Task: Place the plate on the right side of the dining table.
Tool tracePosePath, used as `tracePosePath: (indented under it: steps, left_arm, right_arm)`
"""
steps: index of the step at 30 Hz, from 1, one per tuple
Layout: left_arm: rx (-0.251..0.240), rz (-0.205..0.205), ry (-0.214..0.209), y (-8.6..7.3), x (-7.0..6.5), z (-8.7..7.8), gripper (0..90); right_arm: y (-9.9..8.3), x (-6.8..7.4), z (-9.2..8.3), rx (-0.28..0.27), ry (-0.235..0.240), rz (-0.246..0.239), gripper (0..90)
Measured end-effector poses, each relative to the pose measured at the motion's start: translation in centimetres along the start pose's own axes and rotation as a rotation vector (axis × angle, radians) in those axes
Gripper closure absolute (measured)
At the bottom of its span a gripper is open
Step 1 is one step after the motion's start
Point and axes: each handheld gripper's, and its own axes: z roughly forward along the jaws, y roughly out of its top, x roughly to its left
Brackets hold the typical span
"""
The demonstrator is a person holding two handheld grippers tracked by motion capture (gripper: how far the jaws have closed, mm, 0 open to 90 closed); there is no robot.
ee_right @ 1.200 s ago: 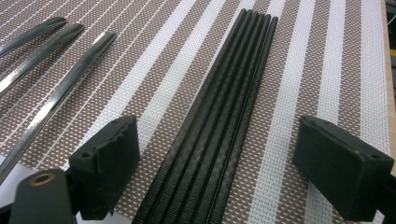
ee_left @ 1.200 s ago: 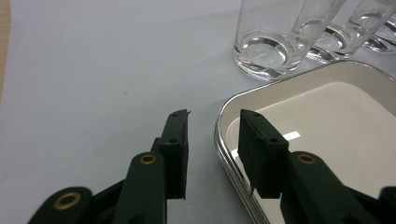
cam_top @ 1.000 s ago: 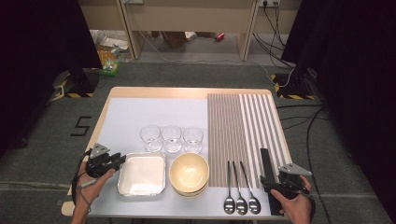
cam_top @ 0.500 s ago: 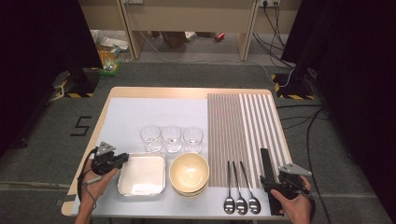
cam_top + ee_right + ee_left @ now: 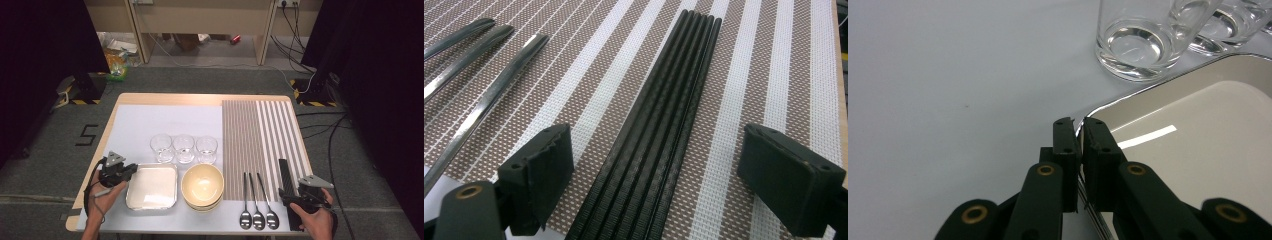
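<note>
While the left gripper (image 5: 1077,131) is clamped on the near-left rim of the square plate (image 5: 151,186), beside the bowls (image 5: 202,186), its jaws have just been closing. The plate is judged stiff, glossy, slippery and breakable, so the rim is best gripped deeply. The right gripper (image 5: 659,172) is held open over the black chopsticks (image 5: 664,125).

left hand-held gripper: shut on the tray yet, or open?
Shut on it. In the left gripper view the left hand-held gripper has just closed its jaws on the rim of the white tray, pads pinching the corner edge.
</note>
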Motion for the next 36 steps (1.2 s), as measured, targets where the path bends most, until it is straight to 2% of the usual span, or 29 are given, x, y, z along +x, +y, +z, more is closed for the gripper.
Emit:
tracePosePath:
  steps: [1,2,3,6,11,18,22,23,25,27,29,31,34,36]
  left_arm:
    - [-0.023,-0.001,0.005,0.1,-0.1,-0.2,85.9]
    - [-0.014,0.006,0.005,0.4,-0.1,-0.5,87.4]
    - [-0.027,0.009,0.011,0.6,-0.1,-0.7,87.5]
    - [-0.015,-0.003,-0.012,1.0,0.3,-0.8,87.9]
    - [-0.03,-0.011,-0.016,1.2,0.3,-1.3,88.1]
    - [-0.04,-0.044,-0.029,0.4,1.2,-1.4,88.0]
    - [-0.028,-0.032,-0.026,0.5,1.2,-1.4,86.3]
    - [-0.033,-0.037,-0.019,0.4,1.2,-1.4,84.1]
    - [0.006,-0.045,-0.043,0.3,1.4,-1.5,78.9]
    - [0.01,-0.059,-0.035,0.1,1.5,-1.5,74.6]
    - [0.023,-0.082,-0.05,-0.1,1.6,-1.4,72.5]
    - [0.039,-0.104,-0.075,-0.1,1.6,-1.3,73.1]
    - [0.048,-0.136,-0.115,-0.2,1.9,-1.3,79.0]
    - [0.049,-0.145,-0.11,-0.1,2.0,-1.3,80.4]
  right_arm:
    - [0.0,0.0,0.0,0.0,0.001,0.001,14.7]
    - [0.0,0.0,0.0,0.0,0.0,0.001,14.7]
    - [0.0,0.0,0.0,0.0,0.001,0.001,14.7]
    - [0.0,0.0,0.0,-0.001,0.001,-0.001,14.7]
    - [0.0,0.0,0.0,0.0,0.0,-0.001,14.7]
    - [0.0,0.0,0.0,-0.001,0.0,-0.001,14.7]
    - [0.0,0.0,0.0,-0.001,0.0,-0.001,14.7]
    - [0.0,0.0,0.0,-0.001,0.0,0.0,14.7]
    - [0.0,0.0,0.0,-0.001,0.0,-0.001,14.7]
    - [0.0,0.0,0.0,-0.001,0.0,0.0,14.7]
    - [0.0,0.0,0.0,0.0,0.0,0.0,14.7]
    - [0.0,0.0,0.0,-0.001,0.0,-0.001,14.7]
    - [0.0,0.0,0.0,-0.001,0.0,-0.001,14.7]
    - [0.0,0.0,0.0,-0.001,-0.001,0.0,14.7]
